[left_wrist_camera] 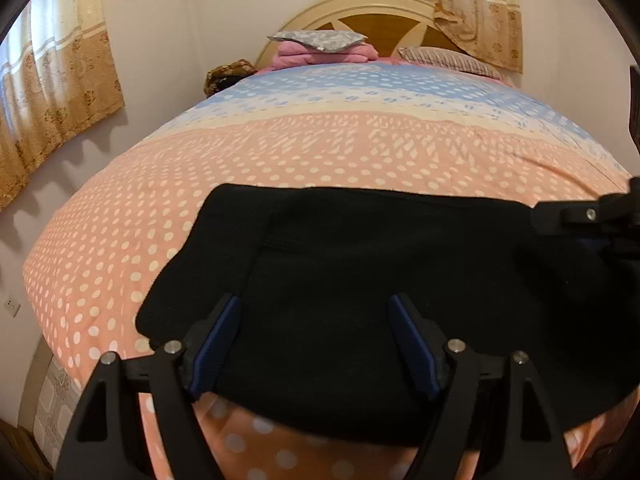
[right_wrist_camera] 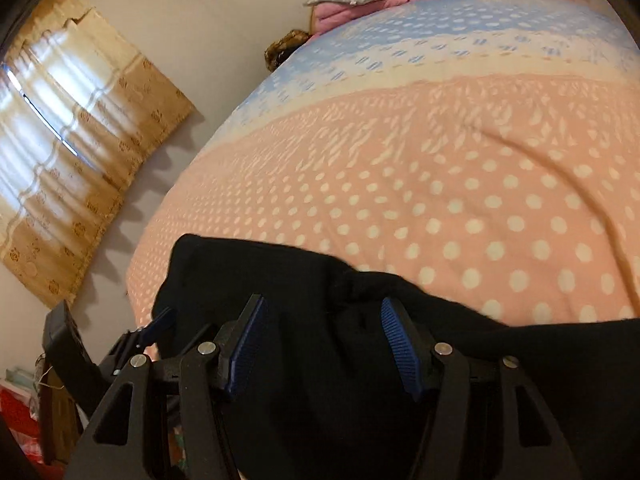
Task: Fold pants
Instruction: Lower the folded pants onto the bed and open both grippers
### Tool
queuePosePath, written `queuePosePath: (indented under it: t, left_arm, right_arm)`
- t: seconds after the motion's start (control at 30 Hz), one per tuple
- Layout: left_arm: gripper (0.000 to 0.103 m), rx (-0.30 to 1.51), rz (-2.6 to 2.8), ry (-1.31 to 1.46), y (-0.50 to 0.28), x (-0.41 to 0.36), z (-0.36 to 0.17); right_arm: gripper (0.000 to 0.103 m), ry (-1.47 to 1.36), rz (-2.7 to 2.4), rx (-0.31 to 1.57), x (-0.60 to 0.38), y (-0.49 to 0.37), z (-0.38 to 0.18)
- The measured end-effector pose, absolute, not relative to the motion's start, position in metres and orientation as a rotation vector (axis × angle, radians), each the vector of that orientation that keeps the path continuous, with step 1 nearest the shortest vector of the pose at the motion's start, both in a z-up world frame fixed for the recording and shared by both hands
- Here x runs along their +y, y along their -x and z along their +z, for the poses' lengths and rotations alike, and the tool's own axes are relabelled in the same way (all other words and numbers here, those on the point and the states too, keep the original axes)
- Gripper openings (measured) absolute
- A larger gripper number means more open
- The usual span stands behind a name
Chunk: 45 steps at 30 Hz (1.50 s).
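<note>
Black pants (left_wrist_camera: pixel 360 280) lie flat across the near part of the bed, on a pink dotted cover (left_wrist_camera: pixel 280 152). My left gripper (left_wrist_camera: pixel 314 312) is open, its blue pads apart just above the pants' near edge, holding nothing. My right gripper (right_wrist_camera: pixel 322 316) is also open over the pants (right_wrist_camera: pixel 320 360), where the cloth is bunched into a fold; it appears at the right edge of the left wrist view (left_wrist_camera: pixel 592 216). The left gripper shows at the lower left of the right wrist view (right_wrist_camera: pixel 156 328).
The bed's wooden headboard (left_wrist_camera: pixel 384 20) is at the far end with folded pink bedding (left_wrist_camera: pixel 320 54) and a striped pillow (left_wrist_camera: pixel 452 60). Curtains (left_wrist_camera: pixel 52 92) hang on the left wall. The bed's left edge (left_wrist_camera: pixel 44 320) drops to a tiled floor.
</note>
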State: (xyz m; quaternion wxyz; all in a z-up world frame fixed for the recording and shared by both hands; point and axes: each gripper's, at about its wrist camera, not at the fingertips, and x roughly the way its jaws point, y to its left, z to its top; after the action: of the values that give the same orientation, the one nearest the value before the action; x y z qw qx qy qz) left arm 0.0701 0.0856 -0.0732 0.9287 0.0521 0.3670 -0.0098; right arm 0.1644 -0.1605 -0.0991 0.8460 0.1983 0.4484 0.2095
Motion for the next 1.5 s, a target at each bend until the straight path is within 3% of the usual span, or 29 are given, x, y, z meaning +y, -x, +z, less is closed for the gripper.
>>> queuePosePath:
  t: [0.37, 0.6, 0.83, 0.87, 0.93, 0.97, 1.13, 1.23, 1.27, 1.33, 1.37, 1.4, 1.5]
  left_arm:
    - [0.083, 0.74, -0.02, -0.108, -0.074, 0.085, -0.077]
    - [0.083, 0.748, -0.027, -0.105, -0.073, 0.085, -0.078]
    - [0.084, 0.747, -0.021, -0.105, -0.074, 0.085, -0.079]
    - [0.084, 0.749, -0.021, -0.107, -0.074, 0.085, -0.078]
    - [0.084, 0.75, -0.023, -0.107, -0.074, 0.085, -0.078]
    - [0.084, 0.747, -0.024, -0.108, -0.074, 0.085, -0.078]
    - [0.085, 0.742, -0.021, -0.105, -0.072, 0.085, -0.078]
    - [0.085, 0.755, -0.019, -0.102, -0.074, 0.084, -0.077]
    - [0.085, 0.757, -0.018, -0.1, -0.074, 0.084, -0.077]
    - [0.085, 0.76, -0.015, -0.099, -0.075, 0.084, -0.077]
    - [0.085, 0.76, -0.015, -0.099, -0.075, 0.084, -0.077]
    - [0.085, 0.76, -0.014, -0.099, -0.075, 0.085, -0.077]
    - [0.086, 0.766, -0.009, -0.099, -0.077, 0.085, -0.077]
  right_arm:
    - [0.064, -0.482, 0.511, 0.991, -0.138, -0.2, -0.098]
    - [0.064, -0.796, 0.38, 0.827, -0.242, -0.228, -0.082]
    - [0.063, -0.39, 0.433, 0.888, -0.179, -0.194, -0.063]
    - [0.059, -0.335, 0.415, 0.901, -0.168, -0.195, -0.069]
    - [0.018, -0.255, 0.378, 0.965, -0.152, -0.202, -0.086]
    - [0.01, -0.202, 0.35, 1.018, -0.144, -0.206, -0.099]
    - [0.01, -0.289, 0.3, 0.963, -0.162, -0.204, -0.098]
    - [0.011, -0.39, 0.221, 0.825, -0.204, -0.18, -0.063]
    - [0.016, -0.411, 0.176, 0.781, -0.227, -0.169, -0.05]
    - [0.048, -0.409, 0.03, 0.722, -0.278, -0.152, -0.034]
    - [0.075, -0.402, -0.064, 0.704, -0.304, -0.144, -0.03]
    - [0.08, -0.401, -0.168, 0.687, -0.331, -0.135, -0.027]
    - [0.08, -0.415, -0.427, 0.697, -0.412, -0.123, -0.024]
